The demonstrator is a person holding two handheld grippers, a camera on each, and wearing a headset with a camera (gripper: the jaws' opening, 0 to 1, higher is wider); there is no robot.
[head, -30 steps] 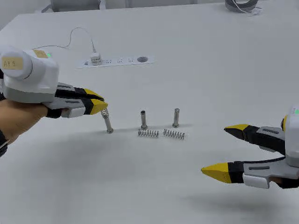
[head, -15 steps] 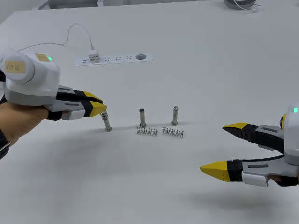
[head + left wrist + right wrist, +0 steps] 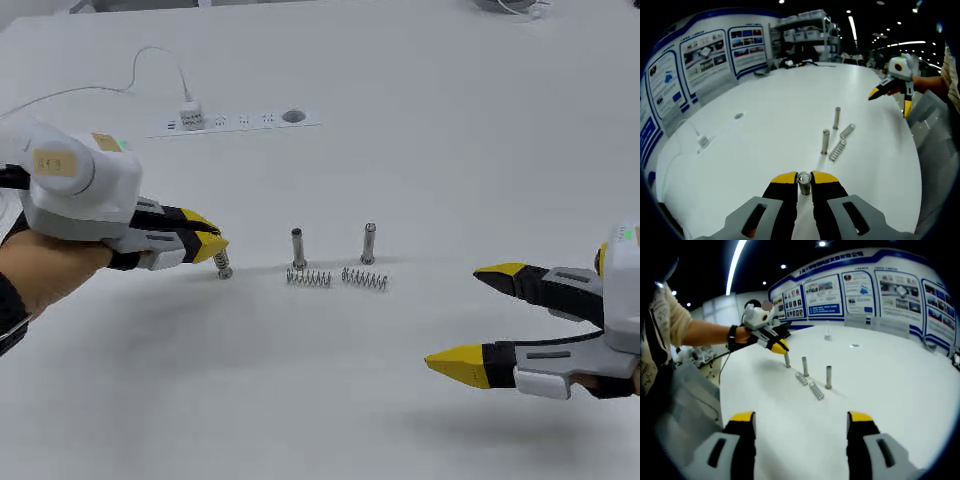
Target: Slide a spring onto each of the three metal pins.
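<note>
1. The left tongs [image 3: 214, 246] are pictured closed on a spring [image 3: 221, 260], which is set on the leftmost pin [image 3: 225, 271]; its upright axis runs straight down from the tips
2. The right tongs [image 3: 455, 318] are held wide open and empty, well apart from the row
3. Three upright pins and three springs are counted on the desk [image 3: 420, 150]: one spring is gripped, and two loose springs [image 3: 308, 278] lie flat before the middle pin [image 3: 298, 248] and right pin [image 3: 369, 243]
</note>
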